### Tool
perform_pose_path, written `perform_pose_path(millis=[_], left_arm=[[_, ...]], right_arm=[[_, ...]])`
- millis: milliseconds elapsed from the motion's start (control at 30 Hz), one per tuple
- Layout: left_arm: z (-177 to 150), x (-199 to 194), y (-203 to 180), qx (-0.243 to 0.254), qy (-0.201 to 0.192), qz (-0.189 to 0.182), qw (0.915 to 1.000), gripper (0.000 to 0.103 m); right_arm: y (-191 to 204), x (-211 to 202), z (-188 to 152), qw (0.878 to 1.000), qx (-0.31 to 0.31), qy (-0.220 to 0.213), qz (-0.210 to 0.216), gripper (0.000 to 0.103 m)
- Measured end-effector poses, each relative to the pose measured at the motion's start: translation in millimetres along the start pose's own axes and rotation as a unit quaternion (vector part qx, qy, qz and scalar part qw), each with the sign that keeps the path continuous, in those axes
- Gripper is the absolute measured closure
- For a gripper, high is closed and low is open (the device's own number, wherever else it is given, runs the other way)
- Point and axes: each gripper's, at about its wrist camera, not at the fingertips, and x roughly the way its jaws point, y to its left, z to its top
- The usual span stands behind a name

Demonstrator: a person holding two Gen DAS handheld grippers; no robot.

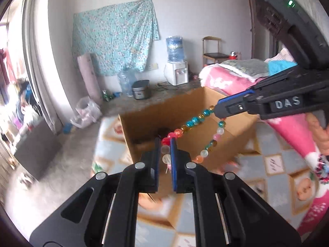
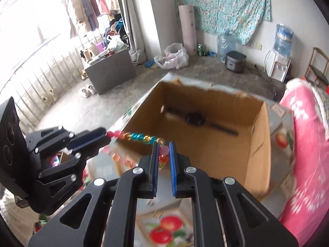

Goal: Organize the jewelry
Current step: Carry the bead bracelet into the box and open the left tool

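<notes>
The left gripper (image 1: 165,144) is being kept nearly closed, its blue-lined fingers pinched on one end of a beaded bracelet (image 1: 197,117), with red and frosted white beads caught between them. The bracelet is being stretched in the air between the two tools, above the near rim of an open cardboard box (image 2: 257,148). Its round beads are being shown in many colours: red, orange, amber, glittery teal, pale pink and milky white, some clear and sparkling, others matte. One strand is being pulled taut while the other is hanging in a loose curve below it. Inside the box, a black wristwatch (image 2: 196,119) is lying flat on the bottom. The box is being supported by a cloth printed with fruit (image 2: 166,229). The right gripper (image 2: 163,145) is likewise being held nearly shut, gripping the bracelet's other end, where pink and orange beads are sitting between its fingers.
</notes>
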Motion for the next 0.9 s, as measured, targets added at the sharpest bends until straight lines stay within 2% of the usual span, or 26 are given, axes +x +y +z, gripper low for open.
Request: perform_pose_path(millis=[100,200,300,400,500,533,600,733,833,900], left_arm=[[22.5,33.6,8.4,0.007,0.030,-0.002,0.9995,0.095],[32.8,68.7,14.3,0.020,0.056,-0.003,0.9982,0.095],[34.8,104.4,23.4,0.022,0.107,-0.010,0.9939,0.095],[31.2,148.7,33.8,0.014,0.185,-0.016,0.9825,0.095],[32.9,180.9,42.2,0.008,0.248,-0.010,0.9687,0.095],[34.2,195.5,42.9,0.014,0.279,-0.007,0.9603,0.095],[34.9,213.2,45.2,0.017,0.316,0.007,0.9484,0.095],[41.9,232.5,37.6,0.049,0.350,0.039,0.9345,0.094],[44.0,240.2,30.7,0.063,0.361,0.058,0.9287,0.094],[42.6,241.8,29.0,0.067,0.360,0.072,0.9277,0.094]], right_arm=[[-11.7,20.0,26.6,1.000,-0.004,0.000,-0.012,0.093],[-29.7,54.1,46.6,0.999,0.010,0.035,-0.004,0.093],[-50.0,100.6,55.3,0.996,0.044,0.081,0.011,0.093],[-65.4,146.7,55.6,0.988,0.079,0.127,0.032,0.093],[-74.9,195.6,49.4,0.973,0.119,0.192,0.052,0.093],[-72.8,206.2,43.2,0.969,0.129,0.207,0.052,0.093],[-68.3,224.5,39.8,0.962,0.128,0.235,0.051,0.093],[-78.5,252.5,40.7,0.952,0.144,0.270,0.030,0.093],[-86.1,262.5,38.5,0.947,0.162,0.278,0.028,0.092],[-89.0,266.4,35.8,0.943,0.173,0.284,0.031,0.092]])
